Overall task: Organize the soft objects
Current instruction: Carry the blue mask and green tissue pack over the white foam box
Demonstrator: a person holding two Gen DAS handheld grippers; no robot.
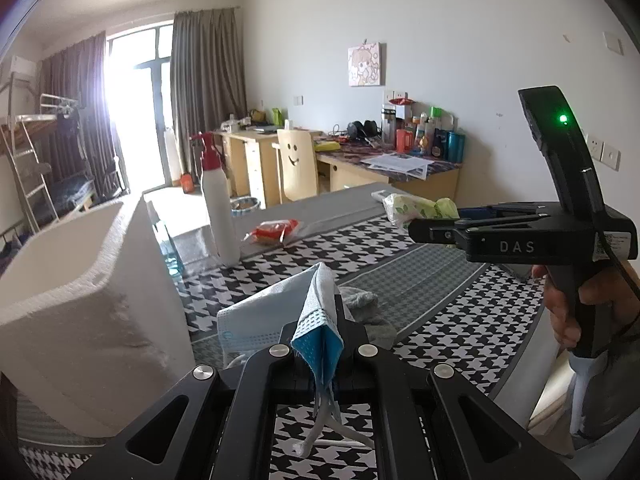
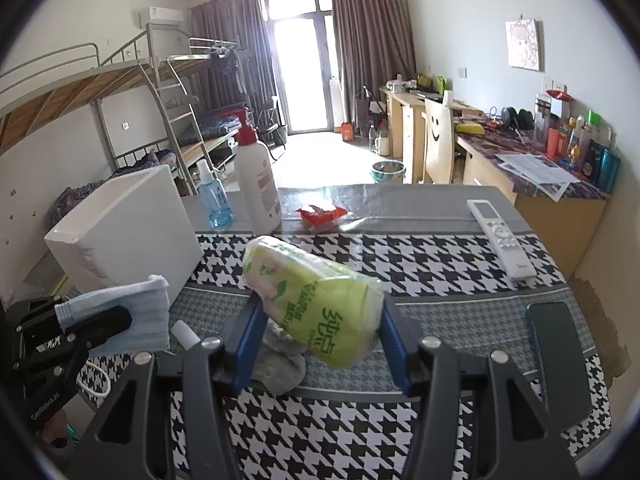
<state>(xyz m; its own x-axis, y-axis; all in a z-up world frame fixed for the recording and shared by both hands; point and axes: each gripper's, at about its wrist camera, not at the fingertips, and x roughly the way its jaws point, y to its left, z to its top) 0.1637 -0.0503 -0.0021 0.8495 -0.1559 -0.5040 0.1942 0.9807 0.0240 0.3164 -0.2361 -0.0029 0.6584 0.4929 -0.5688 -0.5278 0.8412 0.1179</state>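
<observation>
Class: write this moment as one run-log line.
left gripper: shut on face mask | right gripper: shut on tissue pack | white box: nearby

Site: dormitory room | Evidence: metal bunk bed point(image 2: 132, 92); wooden study desks point(image 2: 532, 184); curtained balcony door point(image 2: 304, 68); wall air conditioner point(image 2: 162, 16)

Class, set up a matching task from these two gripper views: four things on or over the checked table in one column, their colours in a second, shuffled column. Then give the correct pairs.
Things
1. face mask in the left gripper
2. tissue pack in the right gripper
3. storage box
4. flat packet beside the pump bottle

Colours
A. red
B. white
C. pale blue
D. yellow-green

Pairs: 1-C, 2-D, 3-B, 4-A
</observation>
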